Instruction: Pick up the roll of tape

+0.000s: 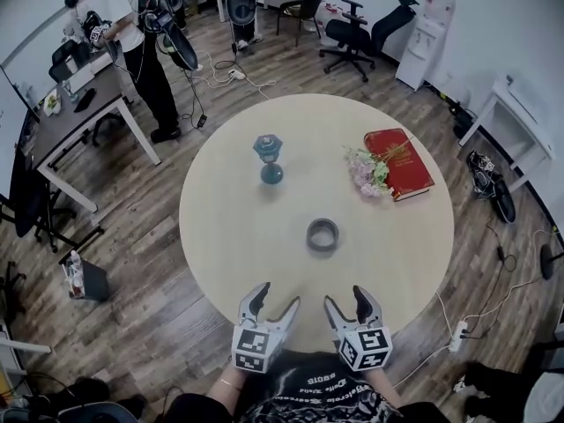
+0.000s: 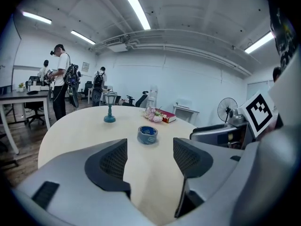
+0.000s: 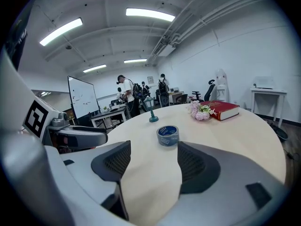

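Observation:
The roll of grey tape (image 1: 322,234) lies flat near the middle of the round beige table (image 1: 231,236). Both grippers hover over the table's near edge, short of the roll and apart from it. My left gripper (image 1: 276,300) stands open with only bare tabletop between its jaws. My right gripper (image 1: 346,300) is open too and holds nothing. In the left gripper view the tape (image 2: 147,134) sits ahead, just beyond the open left gripper (image 2: 149,161). The right gripper view shows the tape (image 3: 168,135) ahead of the open right gripper (image 3: 154,161).
A teal lantern (image 1: 268,159) stands beyond the tape at the far left. A red book (image 1: 401,161) with pink flowers (image 1: 368,173) beside it lies at the far right. People stand by a desk (image 1: 84,113) at the back left; office chairs (image 1: 352,33) lie beyond.

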The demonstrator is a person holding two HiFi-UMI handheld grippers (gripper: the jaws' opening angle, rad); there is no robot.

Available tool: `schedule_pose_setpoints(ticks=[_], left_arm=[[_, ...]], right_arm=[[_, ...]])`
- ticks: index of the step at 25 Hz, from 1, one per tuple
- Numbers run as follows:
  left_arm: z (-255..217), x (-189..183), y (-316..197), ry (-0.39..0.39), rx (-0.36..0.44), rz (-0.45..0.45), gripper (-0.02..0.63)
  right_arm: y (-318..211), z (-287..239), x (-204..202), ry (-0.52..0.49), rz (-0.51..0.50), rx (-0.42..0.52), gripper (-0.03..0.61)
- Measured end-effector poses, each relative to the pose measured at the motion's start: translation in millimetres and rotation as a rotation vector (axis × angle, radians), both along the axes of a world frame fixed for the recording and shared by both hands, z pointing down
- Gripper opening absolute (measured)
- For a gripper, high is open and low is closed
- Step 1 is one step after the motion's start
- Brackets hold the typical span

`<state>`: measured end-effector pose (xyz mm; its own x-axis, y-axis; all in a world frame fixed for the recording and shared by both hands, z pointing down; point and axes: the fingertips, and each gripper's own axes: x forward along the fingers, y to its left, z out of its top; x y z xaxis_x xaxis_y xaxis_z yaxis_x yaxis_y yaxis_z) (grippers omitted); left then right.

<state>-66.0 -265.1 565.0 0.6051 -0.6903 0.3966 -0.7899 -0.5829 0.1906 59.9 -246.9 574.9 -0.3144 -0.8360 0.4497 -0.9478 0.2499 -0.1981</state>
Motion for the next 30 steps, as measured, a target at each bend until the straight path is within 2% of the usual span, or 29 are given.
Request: schedule_pose_setpoints(ticks=[9,13,15,24,30], left_arm=[[-10,-9,-15,0.007,0.008,-0.08,0.325],[-17,-9,-18,0.004,0.013,-0.123,0.325],[-17,-9,-17,-0.006,0.014,-0.137,0.325],[-10,-16,-10,-0.042,-0.01,-0.207,0.325],[-8,-40,-15,-0.092,-0.011,-0.284,0.325]], right_arm=[[-78,-31,16,0.074,-0.054,0.055,0.293],[-109,-36,17,0.132,-0.133,0.046,0.293],[-126,-33,18,0.154,-0.177,0.036,0.265],[-187,20,7,0.228,-0.362,-0.138,0.259],[-213,65,5,0.362,-0.446,-0.255,0.258]])
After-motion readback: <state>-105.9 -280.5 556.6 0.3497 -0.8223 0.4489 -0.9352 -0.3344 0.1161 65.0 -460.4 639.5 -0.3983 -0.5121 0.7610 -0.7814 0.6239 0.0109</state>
